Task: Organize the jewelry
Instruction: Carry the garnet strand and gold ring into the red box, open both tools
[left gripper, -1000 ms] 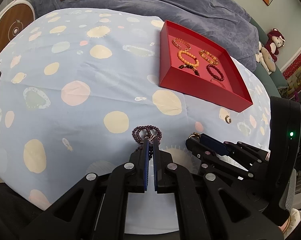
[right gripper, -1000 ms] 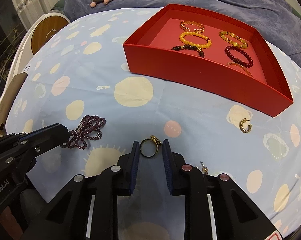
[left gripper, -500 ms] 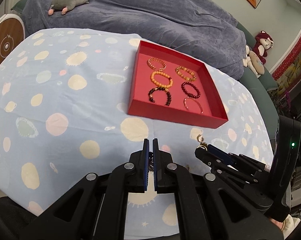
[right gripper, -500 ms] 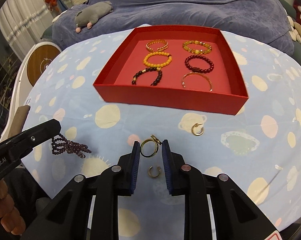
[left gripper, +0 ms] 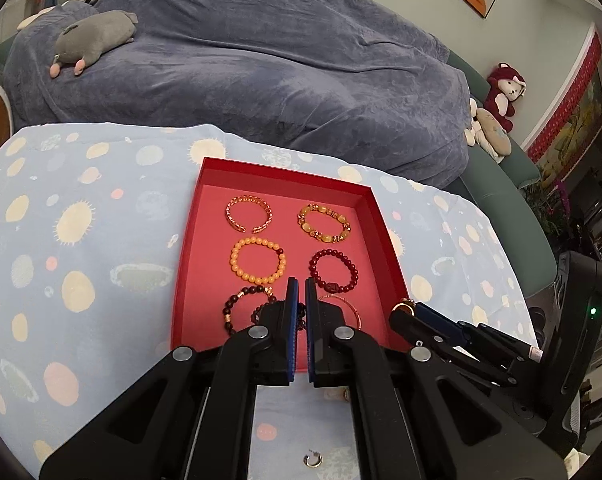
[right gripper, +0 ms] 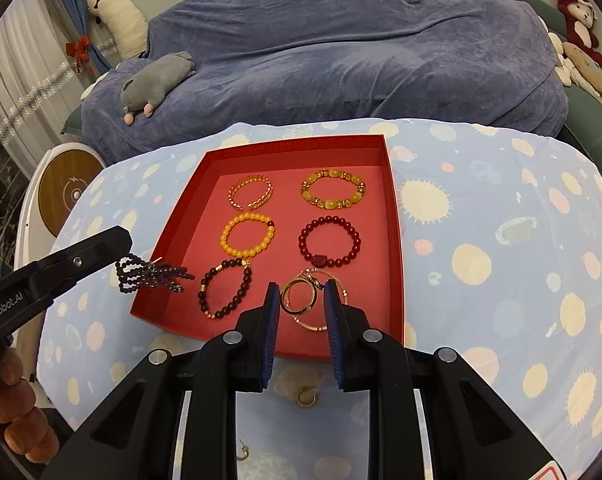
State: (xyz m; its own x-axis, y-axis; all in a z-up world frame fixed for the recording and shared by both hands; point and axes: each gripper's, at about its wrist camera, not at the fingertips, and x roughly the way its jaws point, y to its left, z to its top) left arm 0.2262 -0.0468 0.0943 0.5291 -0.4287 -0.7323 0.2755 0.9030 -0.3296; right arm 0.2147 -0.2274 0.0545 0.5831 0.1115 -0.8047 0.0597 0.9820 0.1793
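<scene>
Both jaws now hover over red tray (right gripper: pixel 393 240) (ring (right gripper: pixel 299 298) between right pair).

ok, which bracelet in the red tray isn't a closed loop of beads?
The gold cuff bracelet at the tray's far left corner: an open band with a gap facing the camera. The thin bangle near the front is partly hidden.

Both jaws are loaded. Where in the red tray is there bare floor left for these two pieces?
In the red tray, bare floor lies beyond the gold cuff and yellow bracelet, and in strips along both side walls. The near row, dark bead bracelet and thin bangle, is crowded.
</scene>
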